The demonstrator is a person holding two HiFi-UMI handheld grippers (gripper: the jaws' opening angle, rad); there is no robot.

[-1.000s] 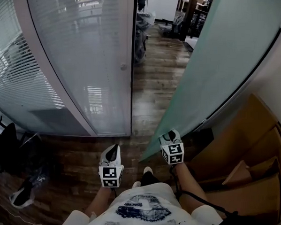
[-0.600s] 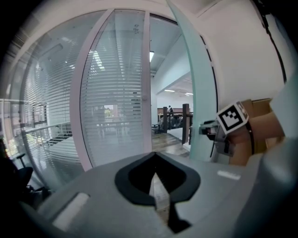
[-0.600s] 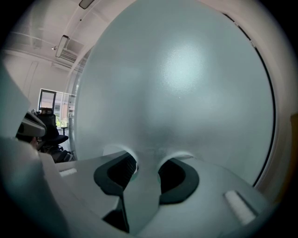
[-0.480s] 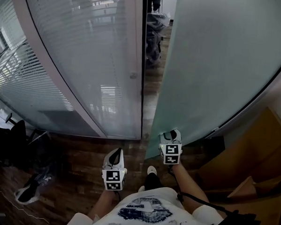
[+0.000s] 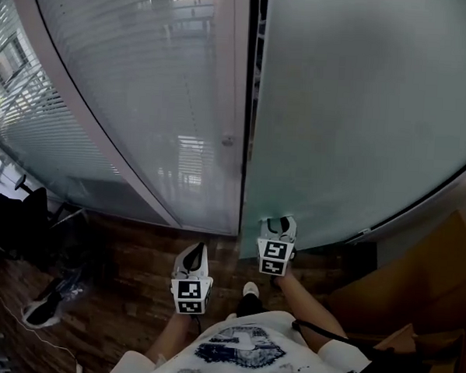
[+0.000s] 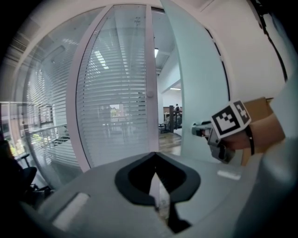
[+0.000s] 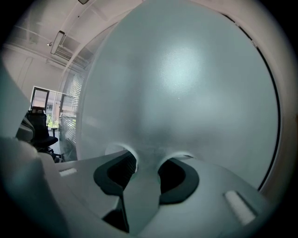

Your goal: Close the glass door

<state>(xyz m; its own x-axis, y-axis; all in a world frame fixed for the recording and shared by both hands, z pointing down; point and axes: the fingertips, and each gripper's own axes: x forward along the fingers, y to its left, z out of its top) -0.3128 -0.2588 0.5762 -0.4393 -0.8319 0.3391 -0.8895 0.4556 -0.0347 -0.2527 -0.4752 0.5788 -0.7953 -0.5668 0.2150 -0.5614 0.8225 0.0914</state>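
The frosted glass door (image 5: 361,111) is standing almost shut, leaving a narrow gap beside the blind-backed glass panel (image 5: 144,99). We are holding our right gripper (image 5: 279,222), jaws apart and empty, against its lower part. Our left gripper (image 5: 192,250) is hanging clear of it, closed on nothing.

The glass door (image 5: 361,111) is a tall frosted pane, pale blue-green, standing upright and almost shut. Its leading edge sits just beside the white frame post (image 5: 239,104), only a thin dark gap between them. Its foot runs along the dark wooden floor (image 5: 135,270).
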